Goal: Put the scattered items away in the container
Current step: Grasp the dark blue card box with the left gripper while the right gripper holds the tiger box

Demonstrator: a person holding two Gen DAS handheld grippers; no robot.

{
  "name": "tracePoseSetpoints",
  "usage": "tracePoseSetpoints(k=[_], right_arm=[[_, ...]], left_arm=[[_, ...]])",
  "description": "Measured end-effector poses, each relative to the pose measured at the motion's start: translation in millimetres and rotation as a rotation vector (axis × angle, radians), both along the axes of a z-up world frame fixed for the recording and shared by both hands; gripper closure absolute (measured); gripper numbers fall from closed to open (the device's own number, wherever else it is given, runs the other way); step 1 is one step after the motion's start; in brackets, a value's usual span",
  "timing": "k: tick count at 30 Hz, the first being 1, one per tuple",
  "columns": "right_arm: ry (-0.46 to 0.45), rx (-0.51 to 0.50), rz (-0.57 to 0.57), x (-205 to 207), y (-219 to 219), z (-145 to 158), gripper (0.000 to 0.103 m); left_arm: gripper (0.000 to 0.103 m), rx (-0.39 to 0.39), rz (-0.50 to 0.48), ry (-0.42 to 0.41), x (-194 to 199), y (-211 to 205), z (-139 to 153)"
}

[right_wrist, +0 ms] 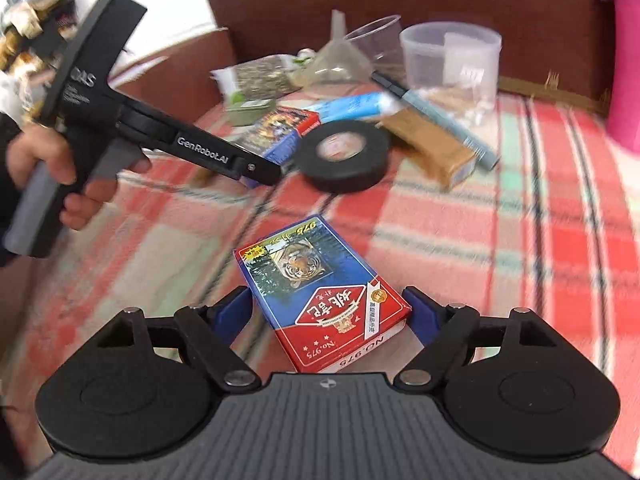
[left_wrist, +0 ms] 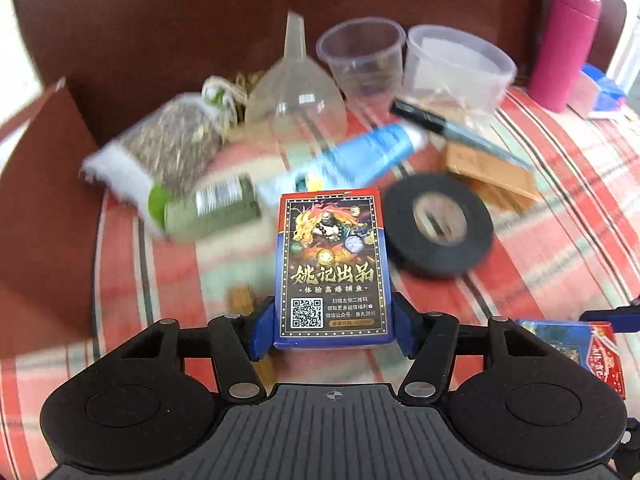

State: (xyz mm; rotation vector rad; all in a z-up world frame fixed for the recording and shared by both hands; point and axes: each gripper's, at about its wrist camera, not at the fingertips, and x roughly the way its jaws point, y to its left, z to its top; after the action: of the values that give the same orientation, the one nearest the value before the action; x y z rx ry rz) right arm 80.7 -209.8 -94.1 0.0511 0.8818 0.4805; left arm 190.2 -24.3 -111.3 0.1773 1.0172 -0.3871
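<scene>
My left gripper [left_wrist: 334, 326] is shut on a dragon-print card box [left_wrist: 332, 264], held above the plaid cloth; it also shows in the right wrist view [right_wrist: 280, 132]. My right gripper [right_wrist: 330, 312] has its blue fingers on both sides of a tiger-print card box [right_wrist: 320, 296] and grips it; this box also shows at the right edge of the left wrist view [left_wrist: 576, 344]. A clear round container [left_wrist: 460, 66] stands at the back, also visible in the right wrist view [right_wrist: 450, 56].
On the plaid cloth [right_wrist: 520, 240] lie a black tape roll [left_wrist: 438, 226], a blue tube [left_wrist: 360, 156], a green bottle [left_wrist: 208, 208], a seed bag [left_wrist: 168, 144], a funnel [left_wrist: 296, 88], a clear cup [left_wrist: 360, 56], a marker [right_wrist: 432, 108] and a brown box [right_wrist: 432, 148]. A pink flask [left_wrist: 564, 40] stands far right.
</scene>
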Motion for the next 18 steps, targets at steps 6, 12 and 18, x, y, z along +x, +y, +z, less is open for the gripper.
tracePoseSetpoints(k=[6,12,18], right_arm=[[0.004,0.009,0.025,-25.8,-2.5,0.8,0.019],[-0.028,-0.053,0.097,-23.2,5.3,8.3,0.014],[-0.019,-0.130,0.156,-19.3,16.0,5.8,0.028]], left_arm=[[0.029,-0.020,-0.050,0.059,-34.5,12.4,1.4],[0.014,0.010,-0.057,0.031,-40.9,3.9,-5.8],[0.041,0.035,-0.101,0.001,-54.0,-0.7,-4.5]])
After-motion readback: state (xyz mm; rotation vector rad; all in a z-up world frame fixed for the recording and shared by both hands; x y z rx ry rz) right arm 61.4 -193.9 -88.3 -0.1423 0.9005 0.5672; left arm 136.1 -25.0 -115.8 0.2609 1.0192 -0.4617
